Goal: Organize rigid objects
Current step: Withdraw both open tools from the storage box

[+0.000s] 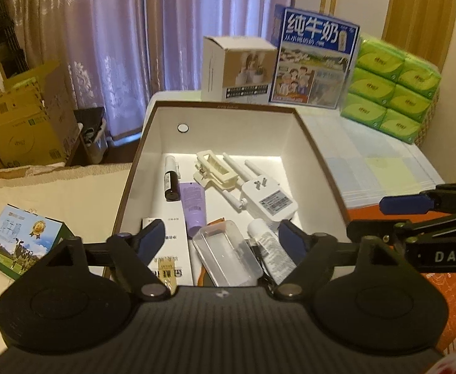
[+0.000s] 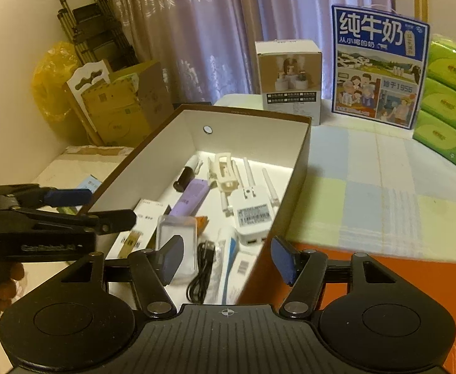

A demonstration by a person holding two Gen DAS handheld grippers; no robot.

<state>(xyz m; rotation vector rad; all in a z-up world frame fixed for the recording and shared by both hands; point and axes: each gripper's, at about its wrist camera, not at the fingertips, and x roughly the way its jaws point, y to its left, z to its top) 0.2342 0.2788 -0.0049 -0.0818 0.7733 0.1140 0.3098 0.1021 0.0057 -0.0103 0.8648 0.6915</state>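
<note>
An open shoebox [image 1: 318, 149], white inside, holds a purple tube [image 1: 192, 205], a cream hair clip [image 1: 215, 171], a white plug adapter [image 1: 270, 201], a dark bottle [image 1: 170, 180], a clear case [image 1: 228, 255] and a white tube [image 1: 270, 249]. My left gripper [image 1: 223, 237] hovers open over the box's near end with nothing between its fingers. My right gripper [image 2: 228, 257] is open and holds nothing; the box's right wall [image 2: 303, 155] runs under its gap. A black cable [image 2: 201, 274] lies beside the clear case [image 2: 176, 233]. Each gripper shows in the other's view: the right [image 1: 380, 215], the left [image 2: 103, 207].
A blue milk carton [image 1: 315, 62], a white-brown box [image 1: 237, 68] and green tissue packs [image 1: 393, 87] stand behind the shoebox on a chequered cloth [image 2: 384, 187]. A small milk box [image 1: 22, 243] lies to the left. Cardboard boxes [image 1: 25, 124] stand by the curtain.
</note>
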